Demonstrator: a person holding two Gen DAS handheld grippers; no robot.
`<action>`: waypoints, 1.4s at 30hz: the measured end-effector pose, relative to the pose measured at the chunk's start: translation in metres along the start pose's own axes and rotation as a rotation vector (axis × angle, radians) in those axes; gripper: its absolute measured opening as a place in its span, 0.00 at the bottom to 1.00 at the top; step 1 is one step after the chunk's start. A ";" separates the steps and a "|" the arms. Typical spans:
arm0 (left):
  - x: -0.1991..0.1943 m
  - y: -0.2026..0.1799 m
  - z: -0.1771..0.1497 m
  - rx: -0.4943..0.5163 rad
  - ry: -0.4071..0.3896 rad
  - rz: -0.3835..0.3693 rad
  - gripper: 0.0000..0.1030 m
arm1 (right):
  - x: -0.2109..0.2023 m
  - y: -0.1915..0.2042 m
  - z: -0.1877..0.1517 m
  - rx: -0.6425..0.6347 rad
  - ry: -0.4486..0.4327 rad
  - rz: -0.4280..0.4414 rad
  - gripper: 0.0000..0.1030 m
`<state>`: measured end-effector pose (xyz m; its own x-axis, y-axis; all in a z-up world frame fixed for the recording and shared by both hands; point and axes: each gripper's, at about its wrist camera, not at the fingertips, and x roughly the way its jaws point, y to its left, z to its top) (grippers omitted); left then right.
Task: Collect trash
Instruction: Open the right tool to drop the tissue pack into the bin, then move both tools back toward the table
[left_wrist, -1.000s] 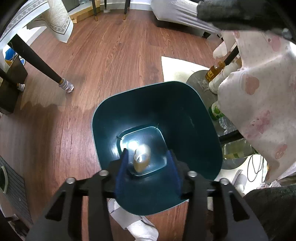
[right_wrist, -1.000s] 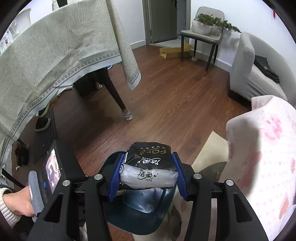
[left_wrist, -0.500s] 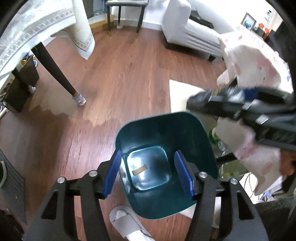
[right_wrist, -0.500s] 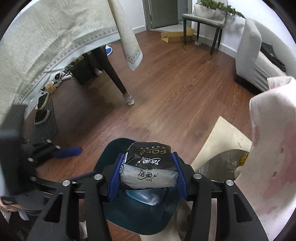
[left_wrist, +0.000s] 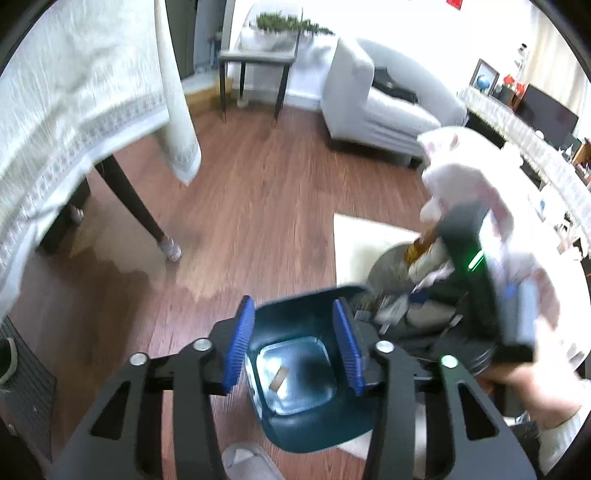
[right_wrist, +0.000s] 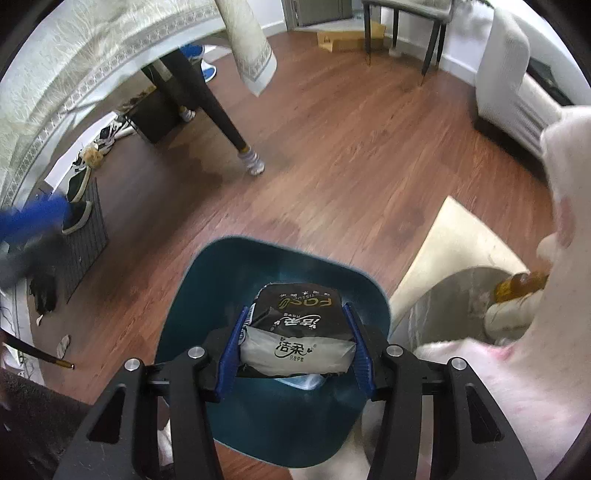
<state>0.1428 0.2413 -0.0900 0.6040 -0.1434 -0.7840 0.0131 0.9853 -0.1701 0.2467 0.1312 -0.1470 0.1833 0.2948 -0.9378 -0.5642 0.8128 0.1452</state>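
A teal bin (right_wrist: 280, 424) stands on wood floor (right_wrist: 332, 155), bare toward the sofa (left_wrist: 376, 107). Above it, the right gripper (right_wrist: 295, 343) pinches a tissue pack (right_wrist: 295, 328); the left gripper (left_wrist: 293, 347), just narrowing, holds nothing.

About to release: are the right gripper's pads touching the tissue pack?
Touching. The right wrist view shows both blue pads pressed against the sides of the tissue pack, held by the right gripper over the bin.
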 end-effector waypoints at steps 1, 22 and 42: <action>-0.009 -0.004 0.006 0.008 -0.033 0.009 0.42 | 0.004 0.001 -0.003 -0.005 0.013 0.001 0.51; -0.089 -0.056 0.052 0.049 -0.271 -0.021 0.37 | -0.012 0.007 -0.043 -0.038 0.038 0.075 0.67; -0.102 -0.133 0.077 0.100 -0.355 -0.049 0.37 | -0.191 -0.019 -0.051 -0.103 -0.332 0.125 0.61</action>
<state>0.1408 0.1322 0.0582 0.8391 -0.1665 -0.5179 0.1156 0.9848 -0.1294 0.1810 0.0338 0.0128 0.3496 0.5492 -0.7591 -0.6738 0.7103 0.2036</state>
